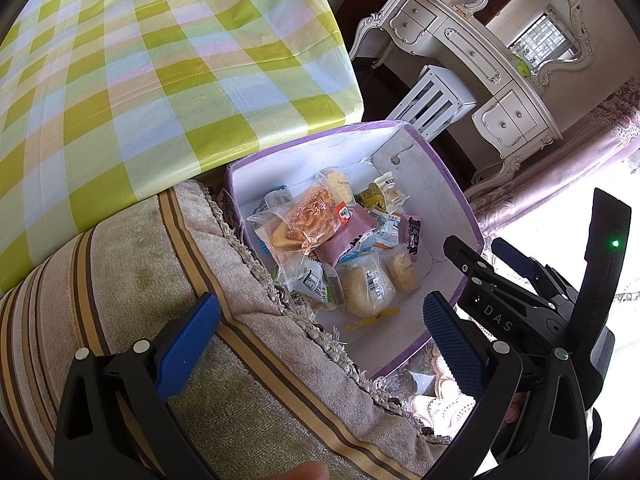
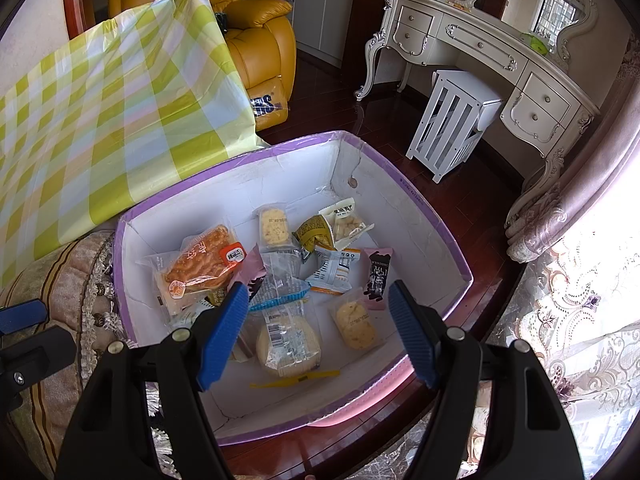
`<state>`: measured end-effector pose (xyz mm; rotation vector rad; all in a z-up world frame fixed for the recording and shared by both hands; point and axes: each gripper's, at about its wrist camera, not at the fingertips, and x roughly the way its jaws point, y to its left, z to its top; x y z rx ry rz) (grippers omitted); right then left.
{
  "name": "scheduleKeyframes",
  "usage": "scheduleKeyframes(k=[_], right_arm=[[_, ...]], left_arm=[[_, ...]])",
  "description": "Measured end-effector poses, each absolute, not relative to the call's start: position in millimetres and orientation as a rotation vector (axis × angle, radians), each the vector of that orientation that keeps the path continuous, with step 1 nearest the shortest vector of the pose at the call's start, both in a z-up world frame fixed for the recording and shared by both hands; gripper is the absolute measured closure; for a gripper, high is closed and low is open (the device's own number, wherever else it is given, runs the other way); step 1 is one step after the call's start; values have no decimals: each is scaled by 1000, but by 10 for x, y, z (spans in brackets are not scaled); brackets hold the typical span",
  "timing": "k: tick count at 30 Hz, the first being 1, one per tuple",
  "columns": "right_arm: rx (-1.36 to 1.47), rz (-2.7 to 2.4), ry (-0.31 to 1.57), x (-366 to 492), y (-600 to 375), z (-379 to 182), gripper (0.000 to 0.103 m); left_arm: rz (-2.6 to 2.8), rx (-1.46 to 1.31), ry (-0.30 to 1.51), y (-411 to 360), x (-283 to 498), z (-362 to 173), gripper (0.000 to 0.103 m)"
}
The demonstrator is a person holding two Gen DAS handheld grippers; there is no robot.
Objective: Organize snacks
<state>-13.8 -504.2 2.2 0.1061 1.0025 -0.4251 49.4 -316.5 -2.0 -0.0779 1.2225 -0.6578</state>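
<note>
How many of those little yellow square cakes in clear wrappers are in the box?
2: one cake near the far wall, another near the front by the right tongs. More may hide under the pile.

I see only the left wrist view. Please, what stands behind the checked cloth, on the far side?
Observer: A yellow leather armchair, which the checked cloth partly covers.
Operator: Is the right gripper holding any snack?
Observer: No. The right gripper hangs open above the box, over a round wrapped cake.
Operator: Is something lying against the armchair?
Observer: Yes, a yellow bag with blue letters leans at its foot.
</note>
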Motion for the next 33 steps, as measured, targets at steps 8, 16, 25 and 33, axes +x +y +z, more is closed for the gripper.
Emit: scheduleKeyframes(k=[8, 16, 25, 33], right_arm=[[107, -426, 1003, -142, -5042, 17, 30], [107, -425, 1003, -139, -5045, 20, 30], [114, -429, 1008, -147, -5054, -3, 29], [134, -379, 962, -131, -4909, 221, 27]], left_arm=[[-658, -75, 1222, -3169, 495, -23, 4], [-657, -77, 1223, -3172, 494, -21, 4], [-644, -67, 1190, -3203, 480, -10, 4], [-595, -130, 1137, -2828, 551, 265, 4]])
